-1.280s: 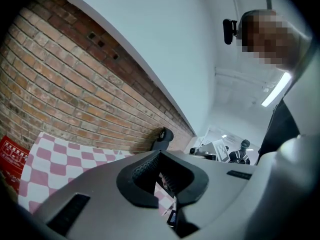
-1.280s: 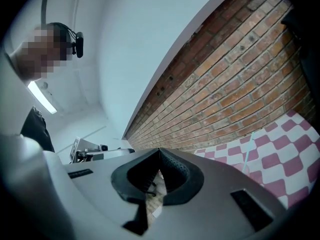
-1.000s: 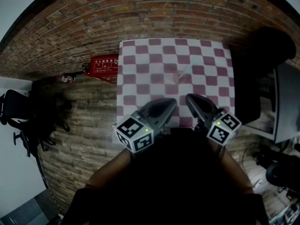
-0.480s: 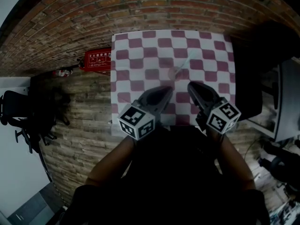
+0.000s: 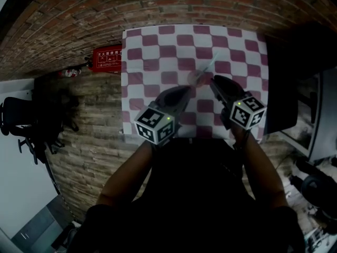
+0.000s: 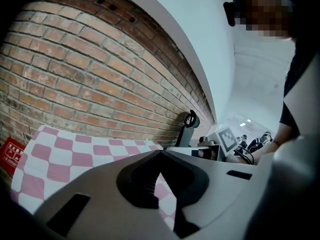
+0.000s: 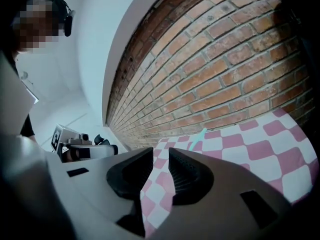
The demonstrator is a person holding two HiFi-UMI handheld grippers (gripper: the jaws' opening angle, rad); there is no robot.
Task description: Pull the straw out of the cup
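1. Your right gripper [image 5: 213,80] is open. Its jaws have just been opening, and in the right gripper view [image 7: 161,151] there's a clear gap with only checkered cloth showing through it, so nothing's held.
2. Your left gripper [image 5: 185,89] is closed. In the left gripper view [image 6: 160,153] the jaw tips meet, and it's empty too.
3. The cup [image 5: 196,78] stands around the middle of the checkered table [image 5: 152,46]. It's just past your right gripper's tip and a bit to that tip's left. I can't tell if they touch.
4. The straw [image 5: 209,65] is in the cup, leaning away from you and to the right, toward the brick wall [image 5: 174,1].
5. In the right gripper view the straw [image 7: 200,136] pokes up just above the right-hand jaw, off to the side of the gap and not in it.
6. Your left gripper's tip is near the cup on its near-left side, so the cup sits between the two tips and slightly beyond them.
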